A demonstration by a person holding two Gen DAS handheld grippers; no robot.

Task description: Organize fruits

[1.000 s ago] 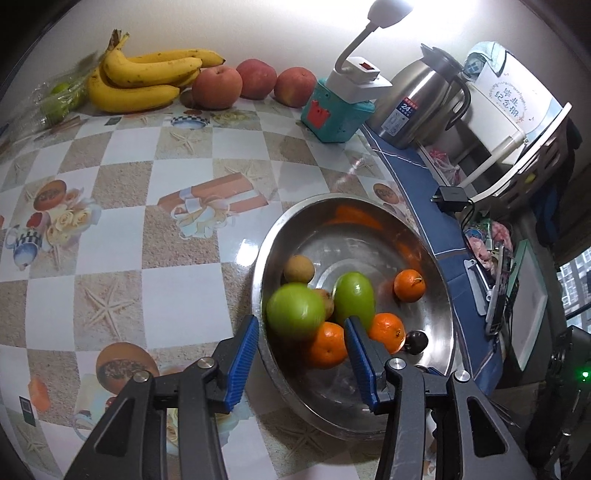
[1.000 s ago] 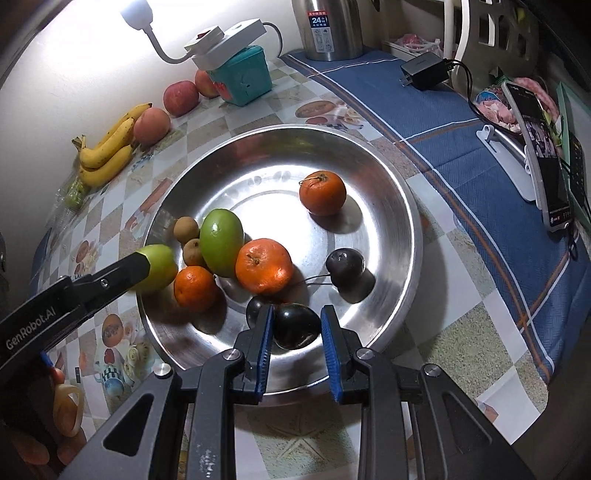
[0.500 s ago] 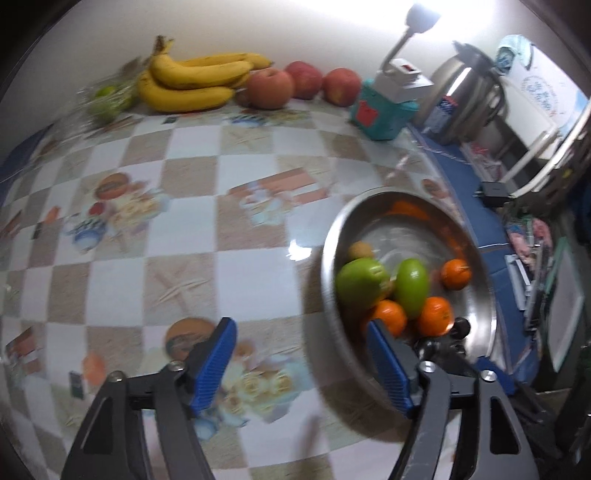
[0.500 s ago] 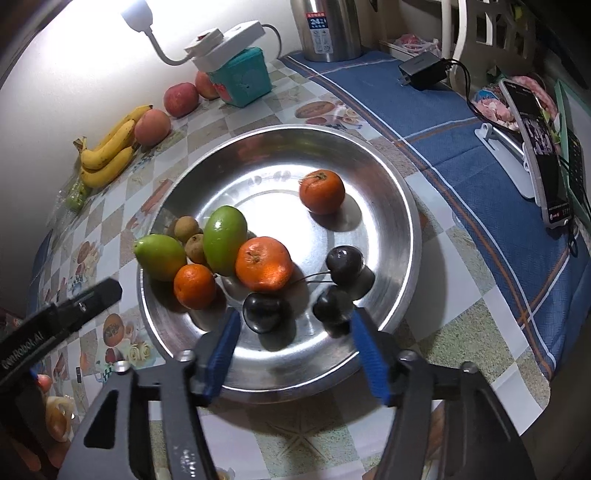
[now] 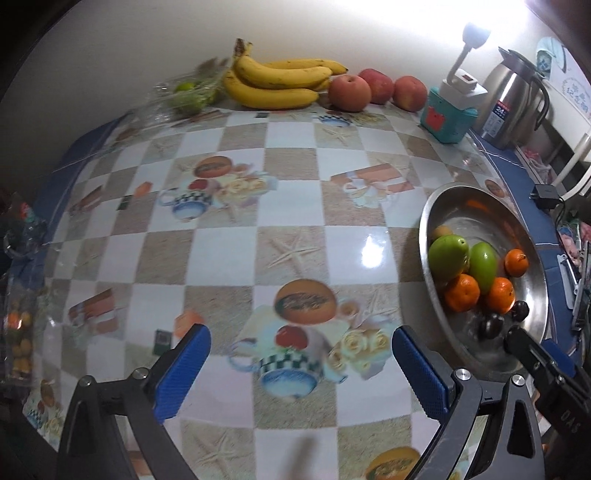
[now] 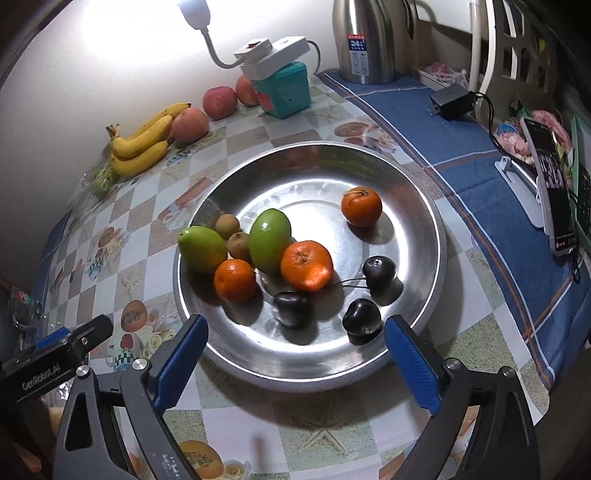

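- The table [image 5: 229, 254] wears a glossy checked cloth of white and sandy squares, printed with starfish, teacups and gift boxes; a blue cloth [image 6: 491, 192] covers its far right side
- A pale wall runs behind the table; a lit lamp [image 6: 194, 9] on a bent white neck throws a hard glare on it
- Along the wall lie a bunch of bananas [image 5: 275, 79], three apples [image 5: 349, 92] and a clear bag of green fruit [image 5: 186, 94]; a teal box [image 5: 448, 118] and a steel kettle [image 6: 364, 40] stand further right
- The steel bowl [image 6: 413, 206] sits near the table's front edge; it holds two green mangoes [image 6: 269, 240], three oranges [image 6: 306, 266], two small brown fruits [image 6: 240, 245] and three dark plums [image 6: 362, 317]
- The left claw [image 5: 301, 369] has just been opening; it is spread wide above bare cloth, left of the bowl, with nothing between its blue pads
- The right claw [image 6: 293, 363] has just been opening too; it gapes wide at the bowl's near rim, gripping nothing; the plums lie loose just beyond it
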